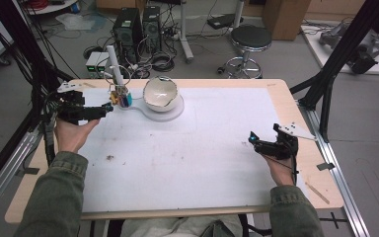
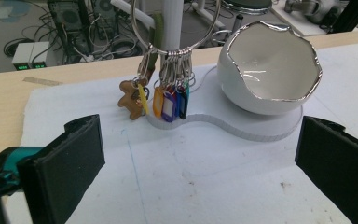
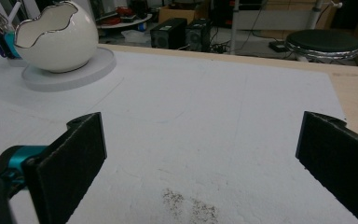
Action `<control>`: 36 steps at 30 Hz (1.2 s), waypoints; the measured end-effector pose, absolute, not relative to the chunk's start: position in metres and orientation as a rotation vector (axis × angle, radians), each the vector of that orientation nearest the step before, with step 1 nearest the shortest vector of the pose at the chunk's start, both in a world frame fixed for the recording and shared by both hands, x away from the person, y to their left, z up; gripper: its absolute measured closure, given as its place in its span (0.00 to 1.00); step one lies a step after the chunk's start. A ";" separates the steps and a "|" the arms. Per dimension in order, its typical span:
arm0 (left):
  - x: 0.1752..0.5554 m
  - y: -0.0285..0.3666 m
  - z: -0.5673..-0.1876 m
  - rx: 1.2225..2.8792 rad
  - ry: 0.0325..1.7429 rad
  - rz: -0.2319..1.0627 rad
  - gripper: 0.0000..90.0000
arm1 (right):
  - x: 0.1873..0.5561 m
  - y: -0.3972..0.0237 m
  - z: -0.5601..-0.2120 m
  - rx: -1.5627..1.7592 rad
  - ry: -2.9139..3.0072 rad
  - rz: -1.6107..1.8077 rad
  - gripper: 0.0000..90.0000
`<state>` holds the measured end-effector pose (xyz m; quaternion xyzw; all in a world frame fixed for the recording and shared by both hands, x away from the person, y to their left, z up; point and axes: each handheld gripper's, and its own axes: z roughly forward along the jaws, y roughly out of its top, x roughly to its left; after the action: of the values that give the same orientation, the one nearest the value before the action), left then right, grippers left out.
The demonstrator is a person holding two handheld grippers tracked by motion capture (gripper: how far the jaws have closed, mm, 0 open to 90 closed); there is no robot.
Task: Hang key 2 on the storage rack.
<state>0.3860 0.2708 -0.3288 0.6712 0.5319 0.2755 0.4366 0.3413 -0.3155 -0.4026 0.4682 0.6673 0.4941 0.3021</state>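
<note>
Reaching toward the key ring (image 2: 175, 28) near the desk's (image 1: 296, 103) far-left corner, the left hand-held gripper (image 2: 200, 154) gapes wide. Nothing is grasped yet, probably. The right hand-held gripper (image 3: 200, 154) is wide too.

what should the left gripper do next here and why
Probably ease the left gripper forward toward the key ring hanging on the white post. Its jaws are wide open, aimed at the tags with bare mat between. The bowl sits close beside, so keep left.

key tags (image 2: 170, 103) lettering unreadable, post (image 2: 172, 23) top cropped

Wooden table (image 1: 286, 94), white mat (image 1: 202, 133), white stand base (image 1: 170, 112), perhaps foam
</note>
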 end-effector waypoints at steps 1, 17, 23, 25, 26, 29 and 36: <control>0.385 0.271 -0.331 1.663 1.321 0.692 0.02 | 0.341 -0.315 -0.403 1.239 1.773 1.308 0.01; 0.372 0.282 -0.363 1.610 1.360 0.668 0.02 | 0.340 -0.315 -0.403 1.243 1.775 1.303 0.01; 0.366 0.282 -0.374 1.599 1.363 0.664 0.02 | 0.340 -0.315 -0.403 1.242 1.776 1.303 0.01; 0.364 0.282 -0.375 1.606 1.356 0.675 0.02 | 0.340 -0.315 -0.403 1.243 1.776 1.303 0.01; 0.363 0.282 -0.376 1.603 1.356 0.676 0.02 | 0.340 -0.315 -0.403 1.242 1.776 1.304 0.01; 0.358 0.283 -0.381 1.586 1.369 0.666 0.02 | 0.340 -0.315 -0.402 1.244 1.774 1.304 0.01; 0.345 0.292 -0.397 1.573 1.376 0.658 0.02 | 0.339 -0.315 -0.402 1.243 1.772 1.306 0.01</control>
<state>0.3453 0.2920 -0.3970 0.6384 0.5582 0.2669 0.4577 0.3390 -0.3153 -0.4022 0.4688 0.6682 0.4924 0.3022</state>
